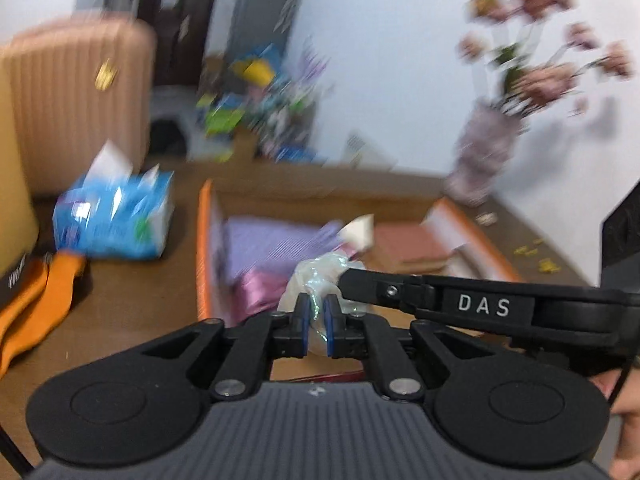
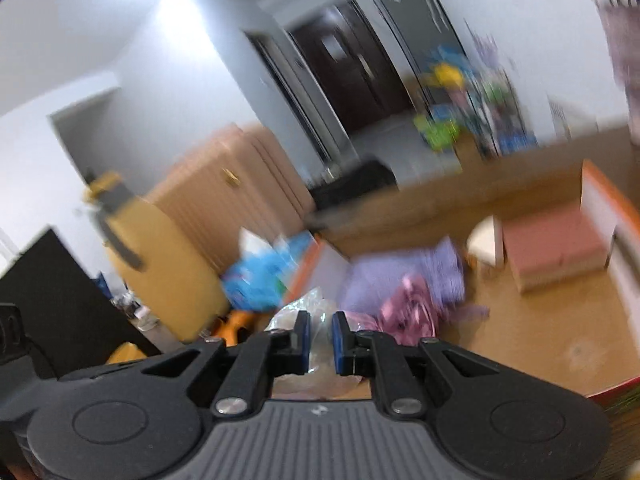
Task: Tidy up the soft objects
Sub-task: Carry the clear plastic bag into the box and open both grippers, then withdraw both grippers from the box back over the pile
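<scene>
The left gripper (image 1: 315, 316) and right gripper (image 2: 321, 338) both pinch a crinkled clear plastic bag (image 1: 316, 276) above the orange-rimmed box (image 1: 203, 248).

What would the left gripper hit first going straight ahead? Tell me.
The left gripper already pinches the crumpled clear plastic bag; beyond it, probably the shiny pink fabric inside the orange-rimmed cardboard box, though blur obscures depth.

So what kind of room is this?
Probably a room in someone's home. There's a ribbed pink suitcase by a dark wooden door, a pale vase of pink flowers on the brown table, and a blurry pile of colourful toys.
</scene>
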